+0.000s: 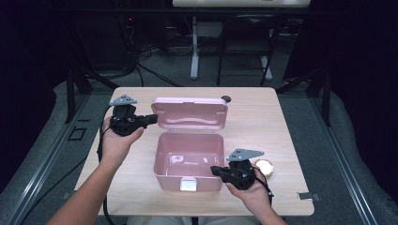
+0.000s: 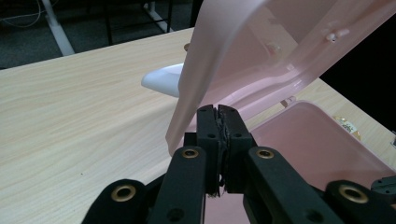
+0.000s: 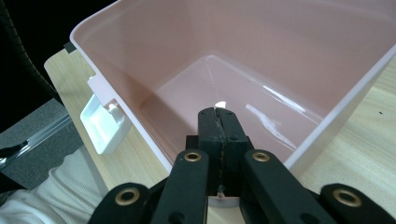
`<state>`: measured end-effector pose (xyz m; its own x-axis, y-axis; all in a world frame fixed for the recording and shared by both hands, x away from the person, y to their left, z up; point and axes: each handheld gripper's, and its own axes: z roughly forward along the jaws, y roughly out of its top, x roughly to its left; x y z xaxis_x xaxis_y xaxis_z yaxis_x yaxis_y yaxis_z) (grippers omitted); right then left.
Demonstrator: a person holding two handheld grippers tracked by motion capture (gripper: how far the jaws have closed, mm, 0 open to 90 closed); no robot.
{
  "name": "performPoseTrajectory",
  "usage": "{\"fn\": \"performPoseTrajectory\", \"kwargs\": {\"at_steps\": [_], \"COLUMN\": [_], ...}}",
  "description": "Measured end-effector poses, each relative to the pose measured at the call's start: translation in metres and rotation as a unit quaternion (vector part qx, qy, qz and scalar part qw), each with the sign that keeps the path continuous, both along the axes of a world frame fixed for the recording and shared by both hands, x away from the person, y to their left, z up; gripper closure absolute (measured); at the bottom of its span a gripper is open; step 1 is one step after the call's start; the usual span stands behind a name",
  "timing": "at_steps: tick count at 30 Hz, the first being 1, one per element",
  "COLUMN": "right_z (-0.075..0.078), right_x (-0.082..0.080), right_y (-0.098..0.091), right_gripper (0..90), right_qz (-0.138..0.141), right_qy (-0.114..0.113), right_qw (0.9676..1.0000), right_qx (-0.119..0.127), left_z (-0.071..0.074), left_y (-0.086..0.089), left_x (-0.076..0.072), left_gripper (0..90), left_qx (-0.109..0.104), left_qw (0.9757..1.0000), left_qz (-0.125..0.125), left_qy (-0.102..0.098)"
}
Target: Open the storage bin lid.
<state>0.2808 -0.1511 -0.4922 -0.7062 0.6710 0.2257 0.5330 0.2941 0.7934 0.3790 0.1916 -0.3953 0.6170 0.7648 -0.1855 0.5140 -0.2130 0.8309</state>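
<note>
Pink box [image 1: 188, 161] stands open near the tabletop's front edge; left gripper [image 2: 217, 112] and right gripper [image 3: 217, 114] jaws closed, empty; the right gripper view reveals its white latch [image 3: 103, 122].

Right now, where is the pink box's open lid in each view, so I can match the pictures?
High view: the lid stands open at upper centre, behind the box.
Left gripper view: it slants across the upper right, just beyond the left gripper, whose fingers are shut.
Right gripper view: not in it; the box's inside lies beyond the right gripper.
Shared landmark: the white latch on the box's front.
</note>
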Motion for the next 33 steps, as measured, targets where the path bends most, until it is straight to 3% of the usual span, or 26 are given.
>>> {"fn": "performPoseTrajectory", "kwargs": {"at_steps": [4,9,10,13,15,21,33], "right_z": [0.000,-0.001,-0.001,-0.001,-0.001,-0.002,-0.002], "right_x": [0.000,0.000,0.000,0.000,-0.001,-0.001,-0.001], "right_y": [0.000,0.000,0.000,-0.001,-0.001,-0.002,-0.002], "right_gripper": [90.0,90.0,90.0,90.0,90.0,90.0,90.0], "right_qz": [0.000,0.000,0.000,-0.002,-0.001,0.000,0.001], "right_qy": [-0.001,-0.002,-0.002,-0.002,-0.001,-0.001,-0.002], "right_qw": [1.0000,1.0000,1.0000,1.0000,1.0000,0.9999,0.9999], "right_qx": [0.001,0.002,0.002,0.006,0.009,0.010,0.011], "left_z": [-0.002,-0.009,-0.012,-0.017,-0.019,-0.017,-0.020], "left_y": [0.001,0.000,-0.002,-0.008,-0.011,-0.016,-0.017], "left_x": [-0.002,0.009,0.013,0.021,0.024,0.028,0.043], "left_gripper": [78.3,57.6,58.9,84.6,86.3,87.6,88.1], "left_qx": [0.025,0.011,0.015,0.025,0.031,0.041,0.023], "left_qw": [0.9994,0.9991,0.9990,0.9986,0.9978,0.9966,0.9961], "left_qz": [0.021,0.033,0.034,0.040,0.050,0.068,0.086], "left_qy": [-0.013,-0.025,-0.024,-0.025,-0.031,-0.023,0.002]}}
